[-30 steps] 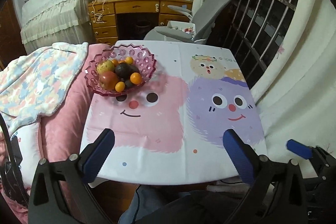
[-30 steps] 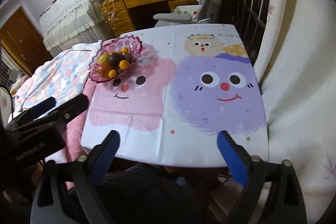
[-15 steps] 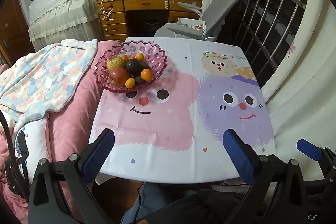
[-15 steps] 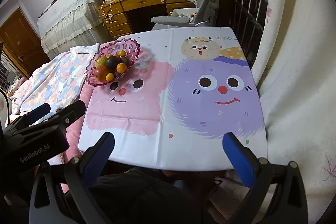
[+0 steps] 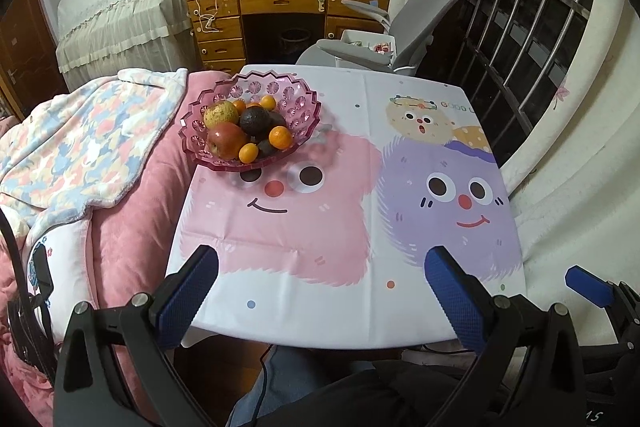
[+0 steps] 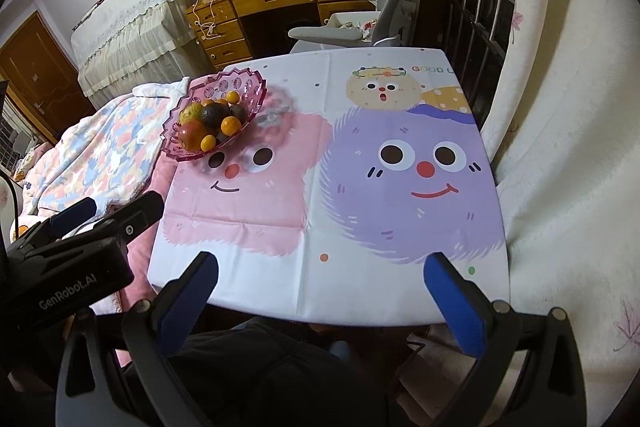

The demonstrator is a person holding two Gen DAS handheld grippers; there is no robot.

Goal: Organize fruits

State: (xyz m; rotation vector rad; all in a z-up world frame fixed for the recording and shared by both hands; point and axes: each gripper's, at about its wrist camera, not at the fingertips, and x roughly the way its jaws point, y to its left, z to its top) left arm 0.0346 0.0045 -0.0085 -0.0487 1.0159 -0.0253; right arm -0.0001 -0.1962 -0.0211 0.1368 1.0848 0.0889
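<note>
**Fruit bowl at the far left corner of the bench, both grippers empty**

A pink transparent bowl [image 5: 280, 95] with a scalloped rim and a flower-like cut pattern is seen on the far left corner of the bench [image 5: 344, 291], close to the left edge and beside the pink bedding [image 5: 132, 211]; the bench is covered by a cloth printed with a pink smiling figure and a purple one. Several fruits are piled inside the bowl: a red apple [image 5: 226, 140] at the front left, a yellow-green fruit [image 5: 220, 113] with brown spots behind it, a dark, rough-skinned avocado [image 5: 255, 119] in the middle, and small oranges [image 5: 280, 137] at the front and at the back; a second dark fruit is partly hidden under them. The fruits are touching each other, and none is lying on the cloth.

The left gripper [image 5: 320, 287] is held over the near edge of the bench, its blue-padded fingers [image 5: 188, 297] wide apart with nothing between them; the right gripper [image 6: 318, 301] is held the same way, its fingers [image 6: 454, 307] also spread and empty. Both are well apart from the bowl. A grey chair [image 5: 412, 27] and a wooden desk [image 5: 288, 3] are seen behind the bench.
</note>
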